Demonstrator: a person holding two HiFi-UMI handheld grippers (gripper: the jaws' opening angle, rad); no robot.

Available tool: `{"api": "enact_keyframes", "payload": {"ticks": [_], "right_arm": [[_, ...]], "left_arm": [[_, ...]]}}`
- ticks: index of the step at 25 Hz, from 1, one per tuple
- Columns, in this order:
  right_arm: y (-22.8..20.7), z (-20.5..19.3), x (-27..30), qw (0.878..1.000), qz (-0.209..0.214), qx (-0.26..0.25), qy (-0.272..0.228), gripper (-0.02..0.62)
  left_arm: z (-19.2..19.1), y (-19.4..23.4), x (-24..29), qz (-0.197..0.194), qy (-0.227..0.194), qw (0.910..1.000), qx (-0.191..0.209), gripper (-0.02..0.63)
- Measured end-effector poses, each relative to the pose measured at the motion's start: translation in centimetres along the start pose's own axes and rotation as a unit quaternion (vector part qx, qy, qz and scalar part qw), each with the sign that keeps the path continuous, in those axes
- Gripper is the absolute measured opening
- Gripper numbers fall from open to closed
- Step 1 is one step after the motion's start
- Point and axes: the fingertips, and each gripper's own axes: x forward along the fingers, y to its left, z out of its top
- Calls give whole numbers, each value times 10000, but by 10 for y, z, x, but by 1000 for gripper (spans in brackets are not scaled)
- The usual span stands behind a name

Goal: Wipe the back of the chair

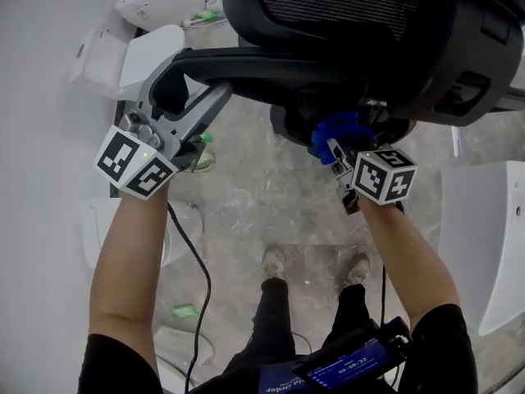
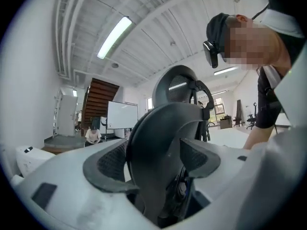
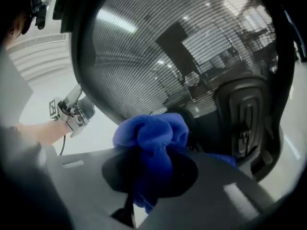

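head view: left gripper (image 1: 190, 79) has the chair's black bar (image 1: 279, 62) between its jaws; right gripper (image 1: 337, 153) holds a blue cloth (image 1: 338, 128) near the mesh chair back (image 1: 344, 6) | left gripper view: jaws apart, bar seemingly not squeezed | right gripper view: jaws clenched on the blue cloth, just by the chair back

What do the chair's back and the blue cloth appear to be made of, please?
The chair back looks like black woven mesh, semi-transparent: the room shows through its fine striped weave. The blue cloth looks like soft, matte microfibre or fleece, judging by its fuzzy, bunched folds.
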Motion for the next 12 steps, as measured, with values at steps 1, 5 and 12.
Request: {"api": "enact_keyframes", "payload": {"ticks": [1,5,12], "right_arm": [[0,-7,7,10000,-6,74,48,58],[10,-31,39,9995,-54,53,305,58],[19,-28,102,9981,-232,406,404,58]], "left_arm": [[-10,1,2,23,86,9999,-71,326],[-28,4,1,269,107,9990,-355,229],[-28,4,3,435,143,9981,-415,225]]}}
